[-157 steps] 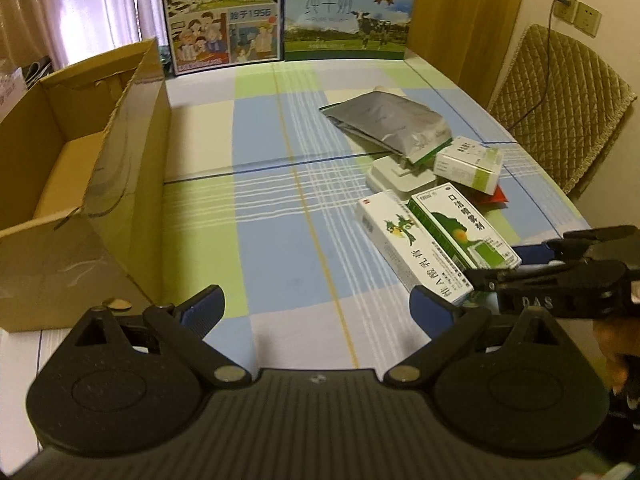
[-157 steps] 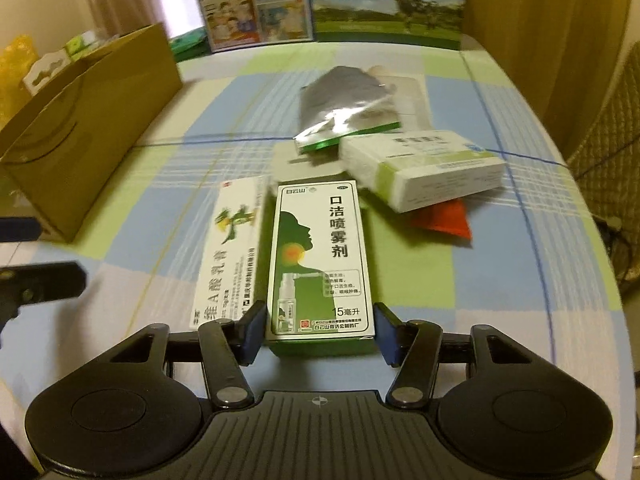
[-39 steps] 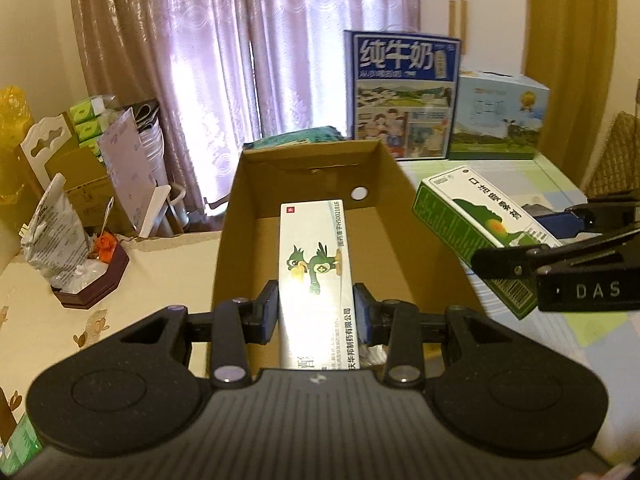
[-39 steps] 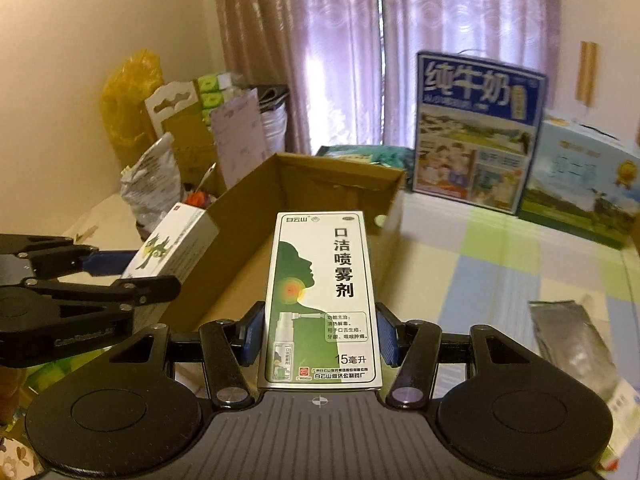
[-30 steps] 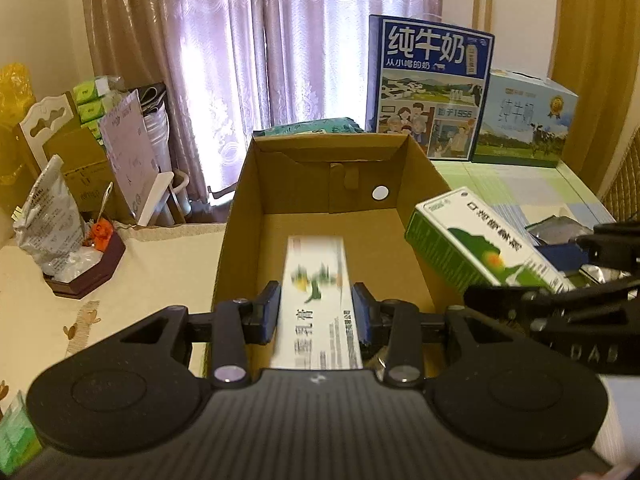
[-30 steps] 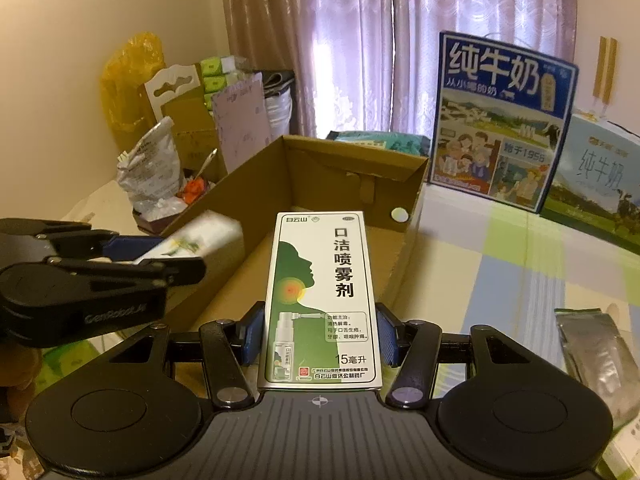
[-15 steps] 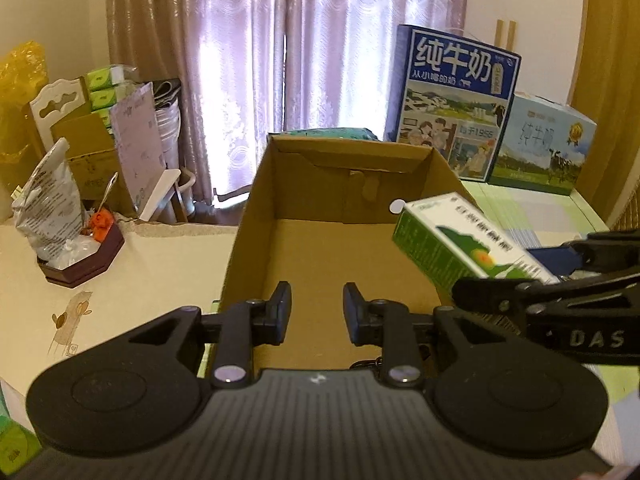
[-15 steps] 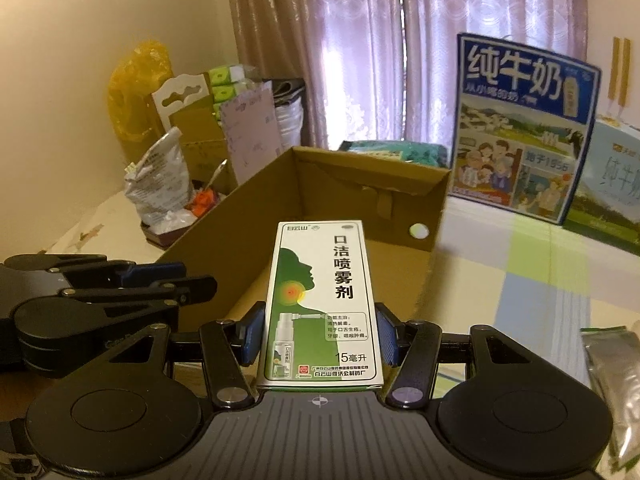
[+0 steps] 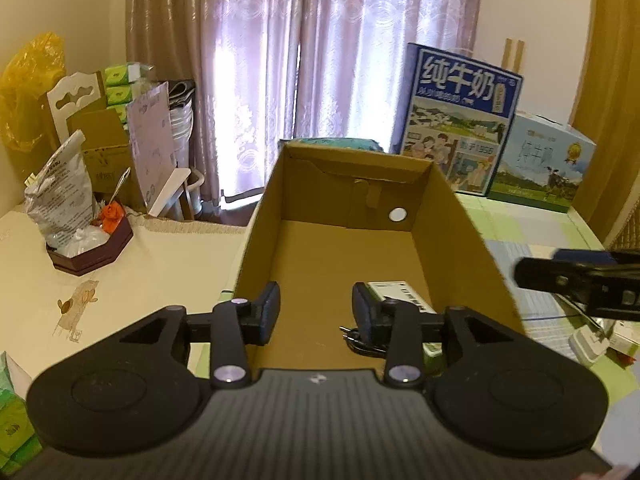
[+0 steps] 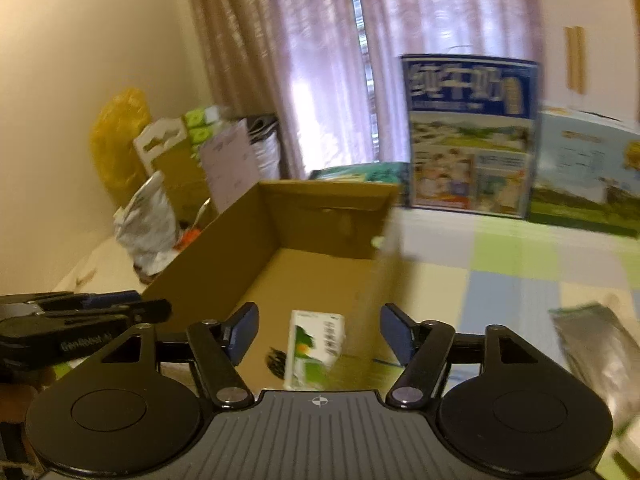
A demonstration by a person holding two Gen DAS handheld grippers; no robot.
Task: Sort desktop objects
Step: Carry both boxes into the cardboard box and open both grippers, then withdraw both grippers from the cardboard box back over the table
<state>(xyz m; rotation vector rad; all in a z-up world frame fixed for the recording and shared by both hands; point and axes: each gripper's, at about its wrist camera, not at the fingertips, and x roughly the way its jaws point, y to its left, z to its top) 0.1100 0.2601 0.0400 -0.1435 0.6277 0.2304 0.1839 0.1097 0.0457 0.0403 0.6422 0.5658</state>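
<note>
Medicine boxes lay inside the open cardboard box (image 9: 456, 216) on the tabletop (image 10: 516, 272): a white one (image 9: 394, 290) flat near the right wall, and a green-and-white spray box (image 10: 314, 346) tilted on the floor at the near end, blurred. A black cable (image 9: 360, 340) lay beside them. The left claw (image 9: 314, 314) hung released and empty over the near end. The right claw (image 10: 320, 332) also stood spread, holding nothing. A silver pouch (image 10: 596, 336) lay by the tabletop's right edge.
</note>
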